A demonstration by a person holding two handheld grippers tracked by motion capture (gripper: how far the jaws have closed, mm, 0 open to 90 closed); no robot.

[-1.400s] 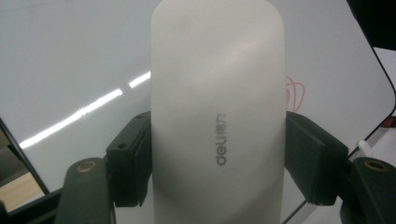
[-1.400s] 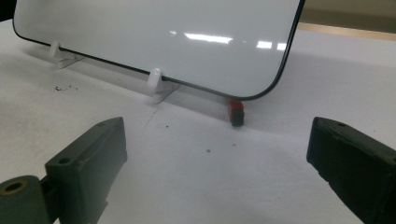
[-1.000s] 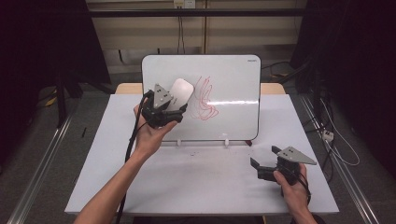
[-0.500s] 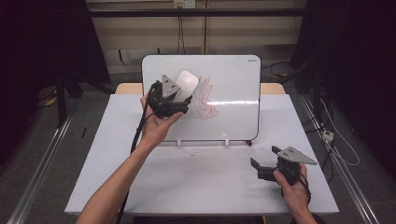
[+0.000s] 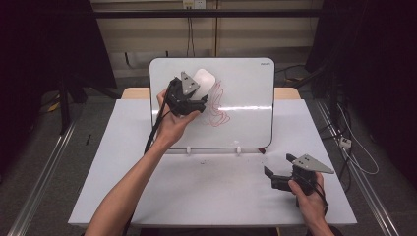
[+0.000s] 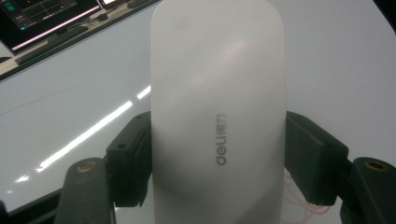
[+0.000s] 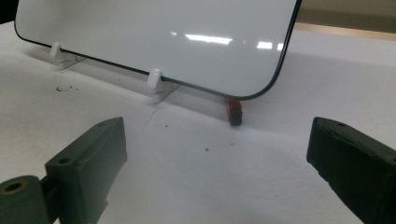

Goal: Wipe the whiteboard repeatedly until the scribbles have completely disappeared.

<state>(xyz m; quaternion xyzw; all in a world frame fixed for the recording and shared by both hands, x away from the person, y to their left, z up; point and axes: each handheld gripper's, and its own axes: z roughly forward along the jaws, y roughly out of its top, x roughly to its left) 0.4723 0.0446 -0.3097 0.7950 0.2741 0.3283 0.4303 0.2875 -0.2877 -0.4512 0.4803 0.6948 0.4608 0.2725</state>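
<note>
Two grippers over a white table [image 5: 147, 196] in a dark room: left gripper [image 5: 196, 101] jaws clench the eraser [image 5: 205, 78], right gripper [image 5: 275, 177] jaws released.

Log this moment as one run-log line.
left gripper: shut on eraser | eraser: against whiteboard, beside red scribble | right gripper: open, empty, low over table

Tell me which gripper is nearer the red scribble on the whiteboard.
Left. The left gripper, shut on the white eraser, sits just left of the red scribble. The right gripper rests open on the table, below the whiteboard's bottom right corner.
</note>
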